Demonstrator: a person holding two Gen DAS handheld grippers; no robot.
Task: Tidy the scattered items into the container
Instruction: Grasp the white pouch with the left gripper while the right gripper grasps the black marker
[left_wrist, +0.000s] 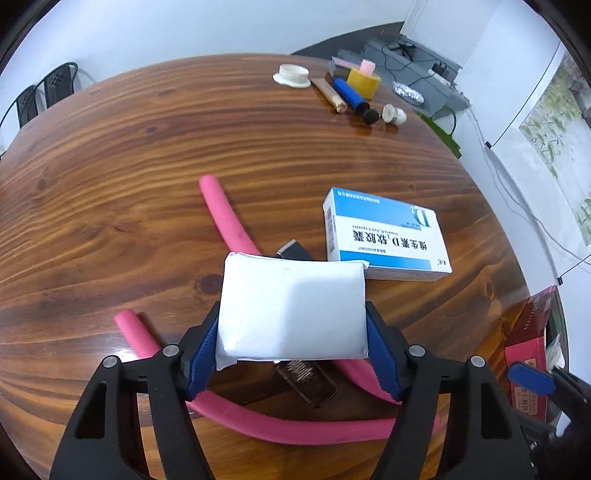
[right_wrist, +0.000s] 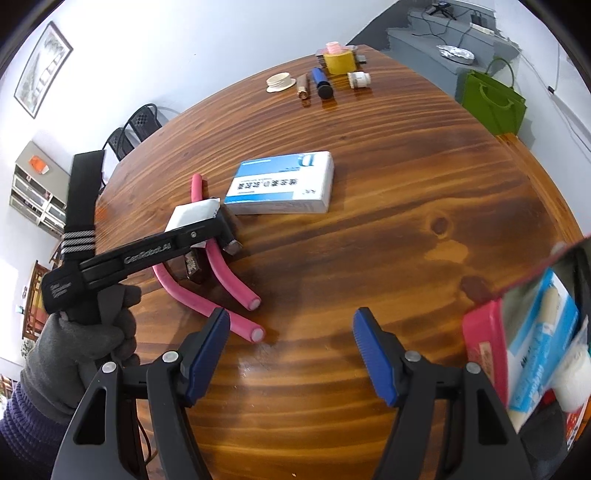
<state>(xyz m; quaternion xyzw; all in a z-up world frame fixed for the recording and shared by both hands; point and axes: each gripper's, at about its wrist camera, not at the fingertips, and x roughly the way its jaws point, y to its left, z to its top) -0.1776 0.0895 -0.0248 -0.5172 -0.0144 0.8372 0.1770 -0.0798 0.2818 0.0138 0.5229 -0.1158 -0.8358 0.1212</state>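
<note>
A white packet (left_wrist: 291, 310) is pinched between the blue pads (left_wrist: 201, 354) of the left claw (left_wrist: 291, 354), over a dark flat bottle (left_wrist: 306, 380) and a bent pink foam rod (left_wrist: 229, 221) that lie on the desk (left_wrist: 110, 184). Whether the packet rests on these things cannot be told. Just beyond the packet, a blue-and-white medicine box (left_wrist: 384, 236) lies flat on the wood.

In the left wrist view the packet's broad face and both pads pressing its sides are shown. In the right wrist view the left claw (right_wrist: 212, 221) is seen from the side, gripped by a grey-gloved hand (right_wrist: 81, 343), and the two cut ends of the pink rod are seen pointing toward the near edge of the desk.

The right claw (right_wrist: 291, 354) is seen spread with nothing between its fingers, above bare wood near the near edge. At the right edge of the desk the red container (right_wrist: 484, 332) is seen with boxes inside; in the left wrist view only its corner is caught.

Near the far edge, a yellow tape roll (right_wrist: 339, 61), a blue tube (right_wrist: 320, 82) and a white lid (right_wrist: 280, 82) are grouped.
</note>
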